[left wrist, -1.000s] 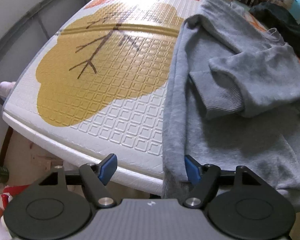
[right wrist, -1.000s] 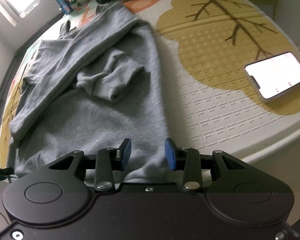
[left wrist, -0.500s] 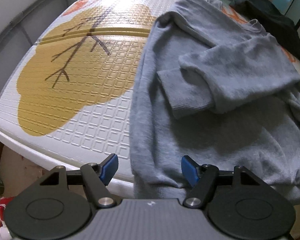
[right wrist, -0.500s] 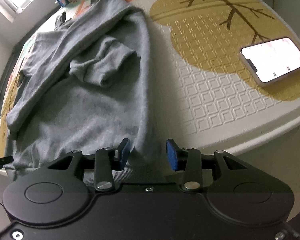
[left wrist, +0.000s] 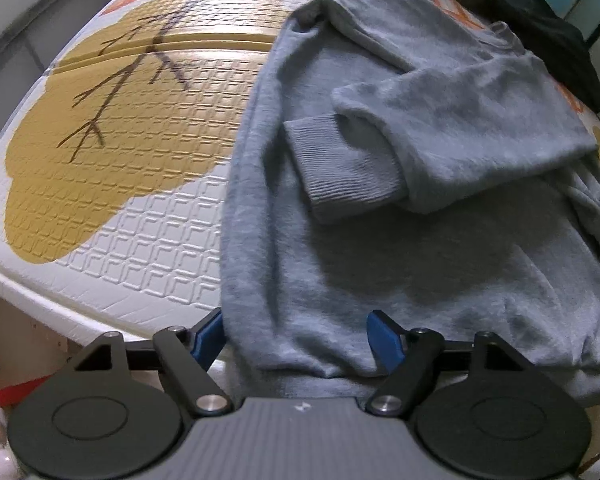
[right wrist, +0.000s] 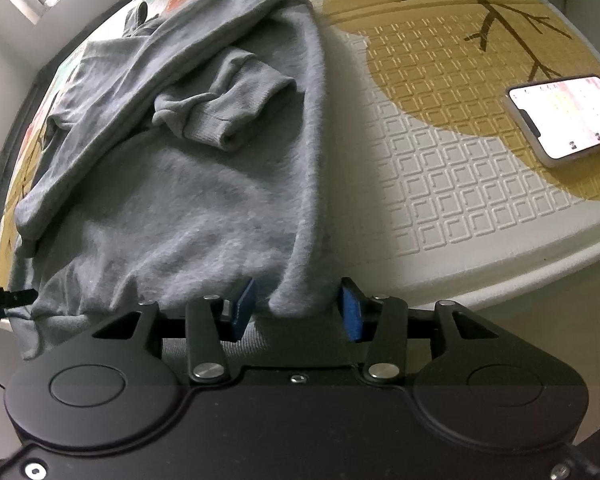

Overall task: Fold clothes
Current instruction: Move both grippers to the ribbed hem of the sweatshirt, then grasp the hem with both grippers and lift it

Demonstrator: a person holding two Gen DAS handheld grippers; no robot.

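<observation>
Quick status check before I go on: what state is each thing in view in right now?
Grey fleece sweatshirt: flat on the mat, both sleeves folded across the body, hem hanging over the near edge.
Left hand-held gripper: open, jaws just widened, hem corner between them.
Right hand-held gripper: open, jaws just widened, hem corner between them, pads not pressing.
White smartphone: face up, screen lit.
Dark garment: heaped, unfolded.

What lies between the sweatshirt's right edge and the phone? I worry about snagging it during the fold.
Only bare mat: the right wrist view shows nothing between the grey sweatshirt and the phone.
</observation>
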